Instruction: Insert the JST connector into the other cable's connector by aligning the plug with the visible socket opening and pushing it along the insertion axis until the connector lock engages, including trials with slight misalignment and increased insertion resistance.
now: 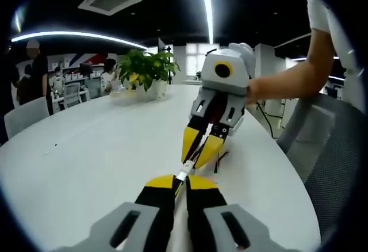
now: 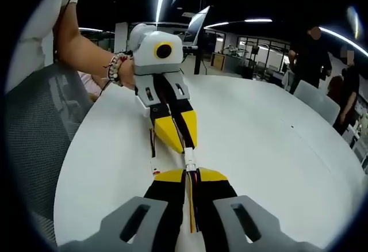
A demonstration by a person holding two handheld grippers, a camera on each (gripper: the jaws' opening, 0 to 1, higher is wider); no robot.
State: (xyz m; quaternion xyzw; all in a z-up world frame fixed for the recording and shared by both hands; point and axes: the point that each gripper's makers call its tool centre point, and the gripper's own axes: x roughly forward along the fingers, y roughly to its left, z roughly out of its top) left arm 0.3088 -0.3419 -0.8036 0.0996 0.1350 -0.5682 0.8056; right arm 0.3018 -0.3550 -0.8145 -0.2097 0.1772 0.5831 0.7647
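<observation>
Over the white table point(image 1: 86, 148) my two grippers meet tip to tip. My left gripper point(image 1: 185, 181) is shut on one cable, and the small white JST connector point(image 1: 182, 175) sticks out just past its yellow tips. My right gripper point(image 1: 198, 150) comes in from above, shut on the other cable, whose red and black wires point(image 1: 221, 160) trail beside it. In the right gripper view, my right gripper point(image 2: 190, 175) is shut on coloured wires point(image 2: 193, 206). The white connector point(image 2: 188, 160) bridges the gap to the left gripper point(image 2: 183, 144). I cannot tell whether plug and socket are seated.
A loose white connector end point(image 2: 154, 170) hangs on wires beside the left gripper. A potted plant point(image 1: 146, 71) stands at the table's far end. A grey mesh chair point(image 1: 330, 148) is at the table's edge, beside the person's arm point(image 1: 287, 82). People point(image 2: 310, 50) and chairs are farther off.
</observation>
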